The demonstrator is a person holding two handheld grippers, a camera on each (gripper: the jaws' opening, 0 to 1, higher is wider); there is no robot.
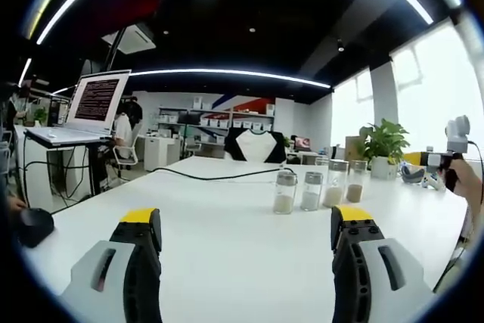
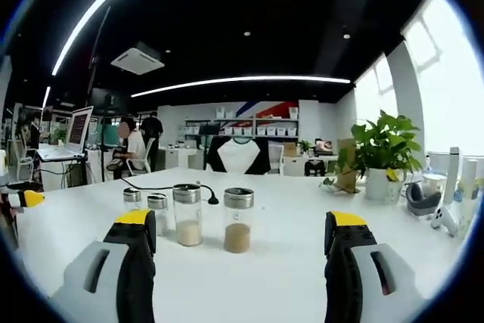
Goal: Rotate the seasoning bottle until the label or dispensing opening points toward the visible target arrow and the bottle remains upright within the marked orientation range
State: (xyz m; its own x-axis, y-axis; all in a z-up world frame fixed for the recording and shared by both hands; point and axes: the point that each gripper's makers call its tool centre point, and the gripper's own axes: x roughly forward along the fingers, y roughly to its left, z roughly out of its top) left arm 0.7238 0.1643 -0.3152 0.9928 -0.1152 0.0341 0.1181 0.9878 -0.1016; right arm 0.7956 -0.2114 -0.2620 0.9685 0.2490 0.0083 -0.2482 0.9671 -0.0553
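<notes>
Standing upright in a short row on the white tabletop (image 1: pixel 227 232) are four glass seasoning bottles with silver lids, each partly filled with pale or brownish powder; in the left gripper view the row (image 1: pixel 318 189) sits toward the far right part of the tabletop, and in the right gripper view the nearest two, one with light powder (image 2: pixel 187 215) and one with browner powder (image 2: pixel 237 220), stand just ahead of the jaws, with two smaller-looking ones (image 2: pixel 157 211) behind to the left. The left gripper (image 1: pixel 246 243) hovers over bare tabletop with its yellow-tipped jaws spread wide, holding nothing and well apart from the bottles. The right gripper (image 2: pixel 240 251) likewise has its jaws apart and empty, near the bottles but not touching them. A black cable (image 1: pixel 204 177) trails across the far side of the tabletop, a potted plant (image 2: pixel 382 153) stands near its right edge, and a laptop (image 1: pixel 87 111) sits on a separate stand to the left
</notes>
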